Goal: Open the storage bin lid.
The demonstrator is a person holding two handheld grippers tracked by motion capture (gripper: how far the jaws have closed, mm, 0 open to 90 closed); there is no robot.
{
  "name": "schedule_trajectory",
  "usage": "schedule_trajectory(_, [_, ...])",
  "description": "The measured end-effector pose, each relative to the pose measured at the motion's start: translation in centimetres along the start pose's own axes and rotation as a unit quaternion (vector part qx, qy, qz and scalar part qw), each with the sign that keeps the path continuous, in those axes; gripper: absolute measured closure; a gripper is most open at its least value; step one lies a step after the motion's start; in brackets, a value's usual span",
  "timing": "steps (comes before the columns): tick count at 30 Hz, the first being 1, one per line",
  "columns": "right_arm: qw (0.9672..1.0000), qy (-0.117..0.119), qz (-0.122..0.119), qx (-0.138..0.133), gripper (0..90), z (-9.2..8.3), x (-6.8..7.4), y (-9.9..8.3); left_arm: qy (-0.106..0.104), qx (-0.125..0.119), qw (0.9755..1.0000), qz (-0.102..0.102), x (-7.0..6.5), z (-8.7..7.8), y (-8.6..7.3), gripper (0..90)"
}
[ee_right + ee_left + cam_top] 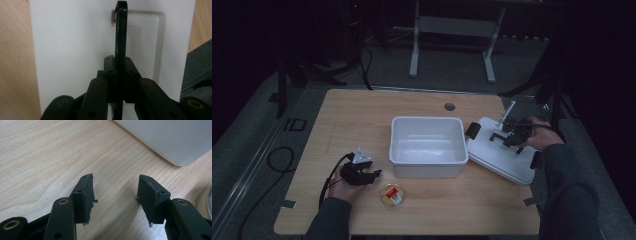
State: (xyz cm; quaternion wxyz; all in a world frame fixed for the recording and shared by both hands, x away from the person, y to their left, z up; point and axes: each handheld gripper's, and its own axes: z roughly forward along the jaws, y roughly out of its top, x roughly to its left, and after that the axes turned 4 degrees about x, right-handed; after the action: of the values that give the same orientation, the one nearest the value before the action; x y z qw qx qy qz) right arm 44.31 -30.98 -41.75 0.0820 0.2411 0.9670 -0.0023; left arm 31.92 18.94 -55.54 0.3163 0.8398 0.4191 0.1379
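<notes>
Pale wooden tabletop (362, 115) with a round cable hole near its far edge; white rectangular plastic bin (427, 145) at centre, open side up; white flat plastic lid (499, 152) just right of the bin, its near-left edge close against the bin's wall, its long axis running from far-left to near-right across the table, slightly askew to the bin; black clip handles at the lid's ends, one (473, 131) at the far-left end beside the bin.

Right gripper (507, 136) over the lid; jaws closed tight on a thin black bar handle (121, 35) that stands on edge between the pads, its long axis running straight away from the camera along the lid's recessed panel.

Left gripper (374, 175) low over bare wood left of the bin; jaws about half apart, nothing between them; bin's corner (175, 145) ahead of it.

Small round cream-coloured tub with red-and-white label (392, 195) on the table, just right of the left gripper, near the bin's front wall.
</notes>
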Motion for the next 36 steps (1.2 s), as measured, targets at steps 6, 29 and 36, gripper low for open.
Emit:
schedule_trajectory(6, [1.0000, 0.002, 0.003, 0.001, 84.2, 1.1, 0.1, 0.0, 0.000, 0.000, 1.0000, 0.001, 0.0, 0.0, 0.0, 47.3])
schedule_trajectory(29, [0.9998, 0.010, 0.015, 0.003, 84.1, 4.1, 0.2, 0.5, 0.000, 0.001, 1.0000, 0.001, 0.0, 0.0, 0.0, 47.3])
schedule_trajectory(36, [0.9997, 0.010, 0.021, 0.005, 84.0, 4.8, 0.2, 0.4, 0.001, 0.001, 1.0000, 0.002, 0.0, 0.0, 0.0, 47.3])
